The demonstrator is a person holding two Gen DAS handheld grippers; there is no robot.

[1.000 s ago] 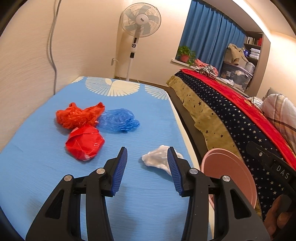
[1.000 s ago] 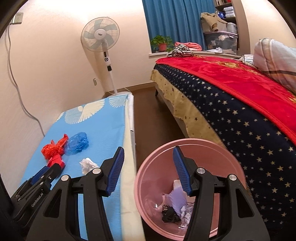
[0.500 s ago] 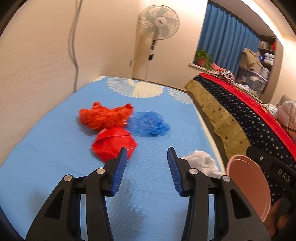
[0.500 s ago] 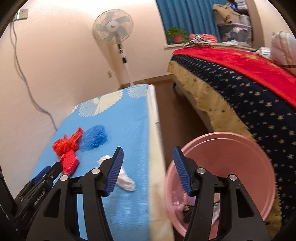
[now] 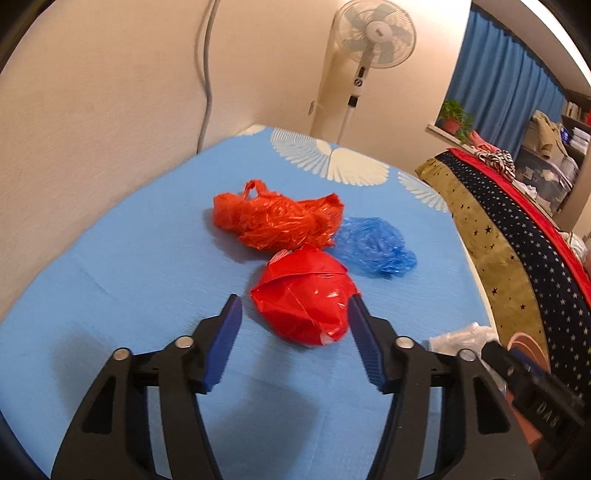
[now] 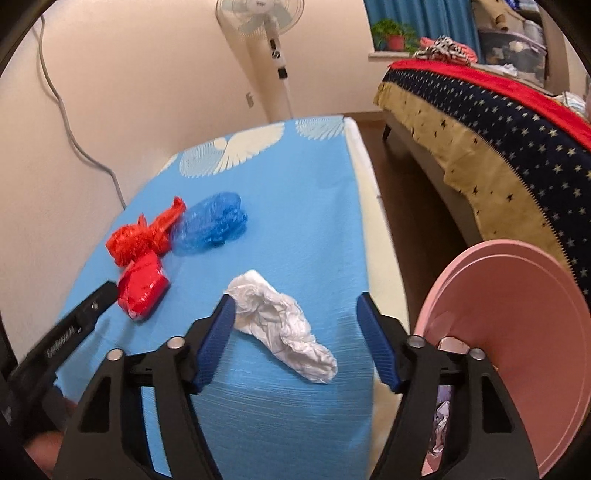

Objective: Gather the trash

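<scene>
- Blue cloth covers a low table beside a bed.
- Left gripper: jaws spread, red wad between them, unclamped.
- Right gripper: jaws spread around white tissue.
- Orange bag and blue bag lie behind the wad.
- Pink bin stands beside the table.

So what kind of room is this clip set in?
Most likely a bedroom in a home: a bed with a starred blanket, a standing fan by the wall, and curtains behind a potted plant on the sill.
</scene>
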